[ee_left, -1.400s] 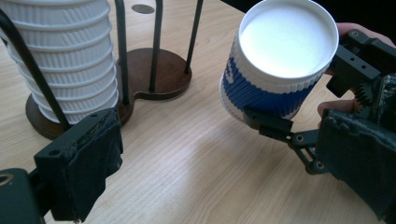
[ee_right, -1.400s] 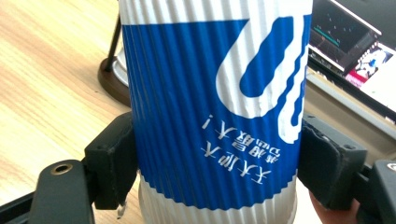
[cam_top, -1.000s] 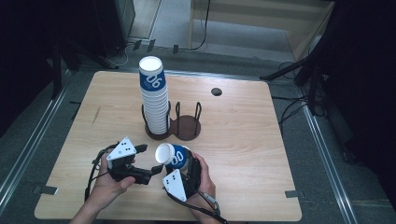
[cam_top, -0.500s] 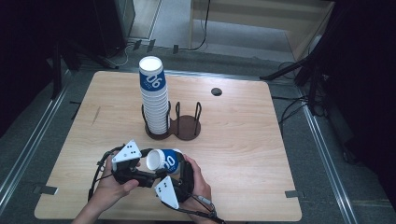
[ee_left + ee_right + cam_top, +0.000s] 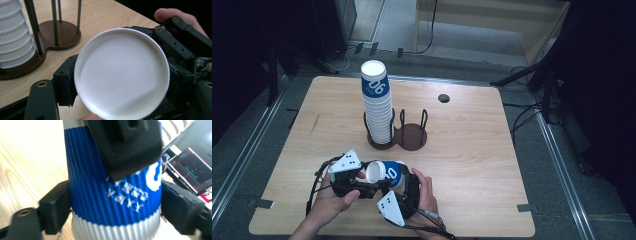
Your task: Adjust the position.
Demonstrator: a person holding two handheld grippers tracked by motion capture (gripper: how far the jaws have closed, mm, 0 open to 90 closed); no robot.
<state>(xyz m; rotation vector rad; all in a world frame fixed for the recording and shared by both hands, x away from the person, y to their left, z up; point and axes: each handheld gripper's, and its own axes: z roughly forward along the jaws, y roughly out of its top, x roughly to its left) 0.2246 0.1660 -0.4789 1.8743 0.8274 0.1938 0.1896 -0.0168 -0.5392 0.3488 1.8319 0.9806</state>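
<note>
two grippers meet on one ribbed paper cup

at the near edge of the table (image 5: 472, 165), the person's two hands hold the grippers together around a single paper cup (image 5: 386, 172). the cup lies on its side above the wood, its round white base turned toward the left side of the high view. its wall is finely ribbed cardboard, blue through the middle with white bands at both ends, and white print runs across the blue; large rounded characters show but the small writing is too blurred to read.

the left gripper (image 5: 120, 82) has just been closing and now clamps the cup across its base end, one black padded jaw pressed against each side of the white disc. that base is matte, smooth and slightly dished, with a thin raised rim.

the right gripper (image 5: 112, 215) has just been opening. its blocky black jaws flank the blue wall of the cup, right beside it on both sides; whether the pads press on it i cannot tell. each gripper carries a grey three-cornered plate dotted with black marks.

farther back, near the table's middle, stands a dark brown cup holder (image 5: 409, 135) with two round bases and thin upright metal rods. its left ring holds a tall stack of cups (image 5: 377, 102) of the same ribbed kind, the top one blue with large white figures. a small dark round hole (image 5: 443, 98) sits in the pale wood-grain tabletop beyond.
</note>
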